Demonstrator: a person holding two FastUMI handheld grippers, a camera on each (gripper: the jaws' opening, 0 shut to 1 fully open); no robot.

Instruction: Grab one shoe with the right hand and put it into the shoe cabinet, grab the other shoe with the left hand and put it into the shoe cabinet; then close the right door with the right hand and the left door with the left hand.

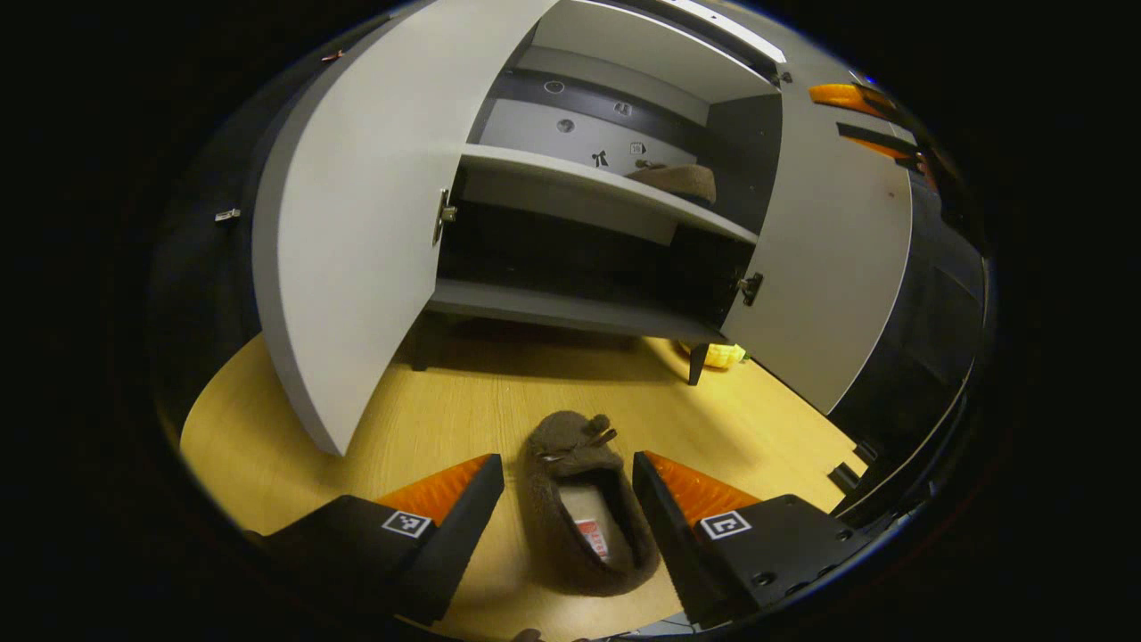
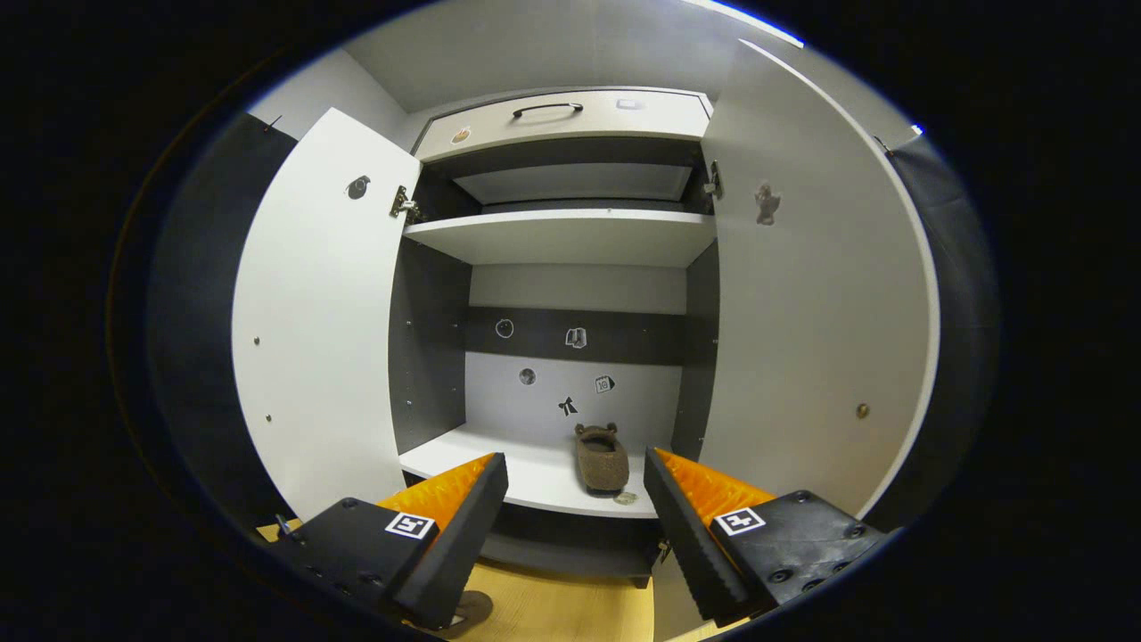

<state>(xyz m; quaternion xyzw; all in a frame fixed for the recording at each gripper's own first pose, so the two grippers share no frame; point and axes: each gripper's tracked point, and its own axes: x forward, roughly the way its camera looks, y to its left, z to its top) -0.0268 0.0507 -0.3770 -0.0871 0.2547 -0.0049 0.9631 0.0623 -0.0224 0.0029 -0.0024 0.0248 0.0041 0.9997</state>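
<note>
One shoe (image 1: 584, 499) lies on the floor (image 1: 428, 419) between the open left tool's (image 1: 568, 504) fingers, long axis pointing ahead toward the cabinet (image 1: 570, 308); right tool (image 2: 575, 499) open, empty.

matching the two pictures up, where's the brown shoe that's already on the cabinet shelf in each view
Left gripper view: the shelved shoe sits upper centre-right, at the shelf's right end.
Right gripper view: the same shoe lies low centre, above the gap between the jaws.
Shared landmark: the small bow sticker on the cabinet's back panel.
</note>
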